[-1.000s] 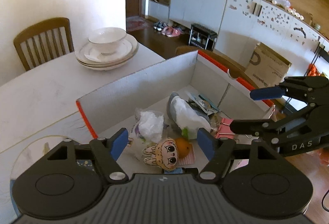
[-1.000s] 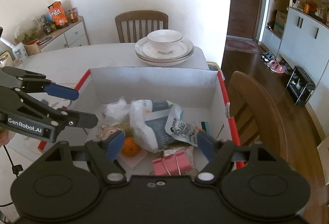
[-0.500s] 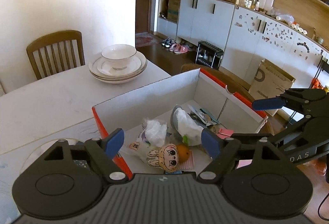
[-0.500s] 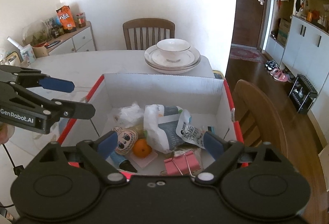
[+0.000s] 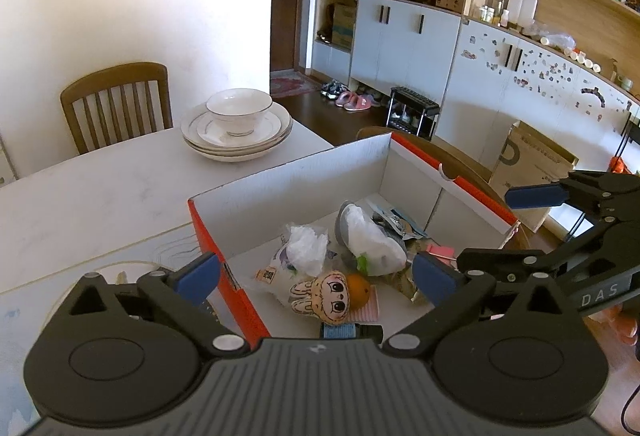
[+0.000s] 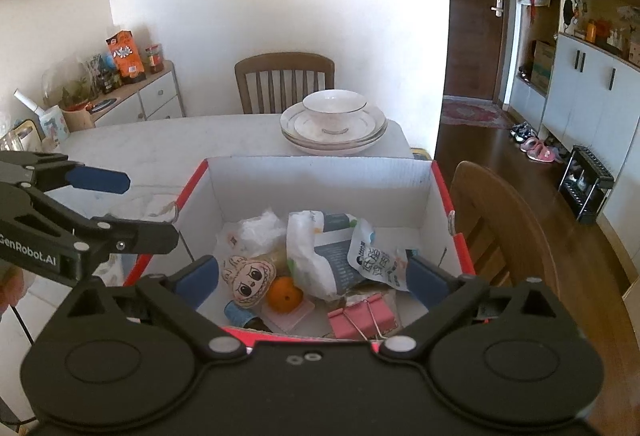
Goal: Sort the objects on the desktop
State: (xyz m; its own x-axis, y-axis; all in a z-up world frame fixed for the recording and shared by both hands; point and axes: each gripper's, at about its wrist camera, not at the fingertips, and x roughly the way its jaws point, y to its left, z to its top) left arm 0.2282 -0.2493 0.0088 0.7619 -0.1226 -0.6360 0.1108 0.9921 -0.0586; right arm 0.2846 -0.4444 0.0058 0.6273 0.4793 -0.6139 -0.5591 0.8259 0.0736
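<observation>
Tools: left tool [image 5: 316,276] and right tool [image 6: 312,272] both opening wide, nothing btwn pads, hovering at near rim of box [image 6: 320,172] on counter [image 5: 100,192]. Advice: pick one item, approaching top-down, w/o snagging bags. Box holding doll [image 6: 250,280], orange [image 6: 285,299], pink clip [image 6: 362,320], plastic bags [image 6: 320,256]. Farther back, bowl [image 6: 334,110] sitting on plates [image 6: 372,134].

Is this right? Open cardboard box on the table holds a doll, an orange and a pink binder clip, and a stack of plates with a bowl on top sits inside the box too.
Not quite. The plates with the bowl stand on the table beyond the box, not inside it, as the right wrist view shows. The doll, orange and pink binder clip are in the box.
</observation>
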